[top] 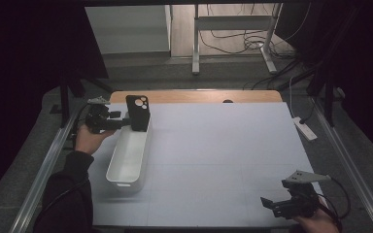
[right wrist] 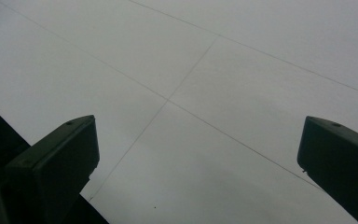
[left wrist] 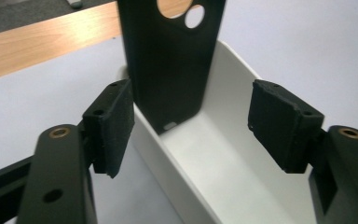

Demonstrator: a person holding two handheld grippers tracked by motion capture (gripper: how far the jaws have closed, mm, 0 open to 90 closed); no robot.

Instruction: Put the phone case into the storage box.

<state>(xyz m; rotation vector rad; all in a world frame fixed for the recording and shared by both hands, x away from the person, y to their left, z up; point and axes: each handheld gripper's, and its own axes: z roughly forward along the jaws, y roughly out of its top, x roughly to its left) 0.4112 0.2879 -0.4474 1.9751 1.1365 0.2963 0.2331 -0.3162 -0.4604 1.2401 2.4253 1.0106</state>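
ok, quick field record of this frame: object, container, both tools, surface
object: black phone case, upright, lower end inside the bin's far end, leaning on its wall
container: white oblong bin, left side of the mat, open top
left tool: jaws open on either side of the case, pads not pressing on it
right tool: jaws open, nothing between them, over the near right corner of the mat
surface: pale grey mat on a wooden table

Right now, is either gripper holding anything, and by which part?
Nothing is held. The left gripper has its pads apart, clear of the black phone case, which stands upright in the white bin. The right gripper is open over the bare table.
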